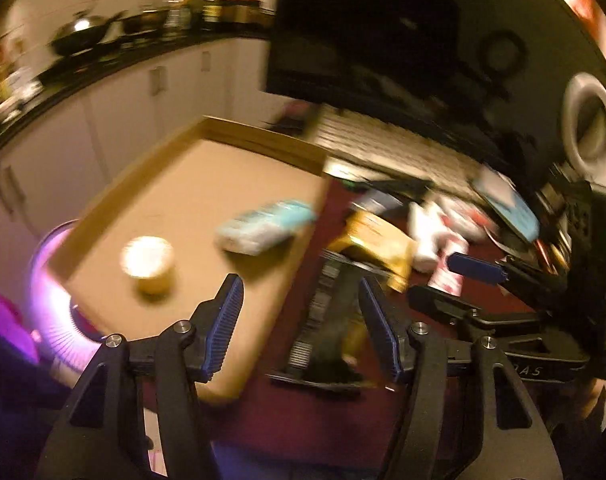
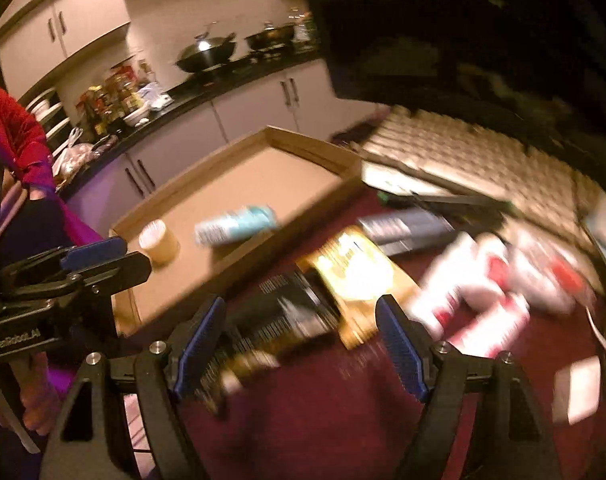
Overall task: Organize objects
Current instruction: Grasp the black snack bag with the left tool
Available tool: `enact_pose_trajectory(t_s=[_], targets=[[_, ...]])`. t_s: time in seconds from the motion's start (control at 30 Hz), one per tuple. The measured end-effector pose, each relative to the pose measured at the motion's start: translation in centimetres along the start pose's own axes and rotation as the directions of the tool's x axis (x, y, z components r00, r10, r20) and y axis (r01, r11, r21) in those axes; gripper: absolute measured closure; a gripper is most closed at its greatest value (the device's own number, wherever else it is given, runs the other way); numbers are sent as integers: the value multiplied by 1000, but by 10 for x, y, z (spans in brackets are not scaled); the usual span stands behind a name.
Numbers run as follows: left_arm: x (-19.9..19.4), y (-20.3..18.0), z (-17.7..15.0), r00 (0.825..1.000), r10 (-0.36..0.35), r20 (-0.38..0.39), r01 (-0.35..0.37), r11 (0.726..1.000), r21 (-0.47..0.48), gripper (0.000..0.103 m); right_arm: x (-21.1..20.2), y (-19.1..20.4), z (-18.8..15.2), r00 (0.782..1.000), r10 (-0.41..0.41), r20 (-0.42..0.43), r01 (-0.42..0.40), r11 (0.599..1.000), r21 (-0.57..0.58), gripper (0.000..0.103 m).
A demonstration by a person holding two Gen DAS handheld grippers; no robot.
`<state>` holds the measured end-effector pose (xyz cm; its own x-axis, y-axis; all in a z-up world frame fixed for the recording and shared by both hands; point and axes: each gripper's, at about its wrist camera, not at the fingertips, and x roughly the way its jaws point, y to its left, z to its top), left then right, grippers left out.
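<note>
A shallow cardboard box (image 1: 151, 184) (image 2: 303, 148) lies on a dark red table. In it are a small yellow cup (image 1: 149, 264) (image 2: 161, 242) and a light blue tube (image 1: 263, 224) (image 2: 235, 224) on its side. Right of the box lie a black packet (image 1: 327, 320) (image 2: 279, 320), a yellow packet (image 1: 375, 244) (image 2: 355, 268) and white-and-red tubes (image 1: 443, 248) (image 2: 483, 300). My left gripper (image 1: 301, 292) is open above the box edge and the black packet. My right gripper (image 2: 303, 324) is open over the black packet; it also shows in the left wrist view (image 1: 459, 280).
A white keyboard (image 1: 383, 136) (image 2: 463, 148) and a dark monitor (image 1: 383, 40) stand behind the items. A dark remote (image 2: 407, 228) lies near the keyboard. A white card (image 2: 575, 388) lies at right. A kitchen counter with woks (image 2: 207, 54) runs behind. Both views are motion-blurred.
</note>
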<state>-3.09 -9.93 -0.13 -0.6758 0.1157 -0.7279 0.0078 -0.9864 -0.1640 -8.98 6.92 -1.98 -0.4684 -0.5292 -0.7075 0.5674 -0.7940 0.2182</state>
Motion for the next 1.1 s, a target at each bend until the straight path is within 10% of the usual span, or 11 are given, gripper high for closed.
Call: enact_pose_trajectory(t_s=[0.7,1.1], targets=[[84,-41,-14,979,63,-193,-35,989,145,43,-44,-107,-51,993,-120,-3,117,962,246,25],[73,-47,-20,976,49,-211,-22,991,129,76,1,-110,-28,977,-193,-94,213,928,304,33]])
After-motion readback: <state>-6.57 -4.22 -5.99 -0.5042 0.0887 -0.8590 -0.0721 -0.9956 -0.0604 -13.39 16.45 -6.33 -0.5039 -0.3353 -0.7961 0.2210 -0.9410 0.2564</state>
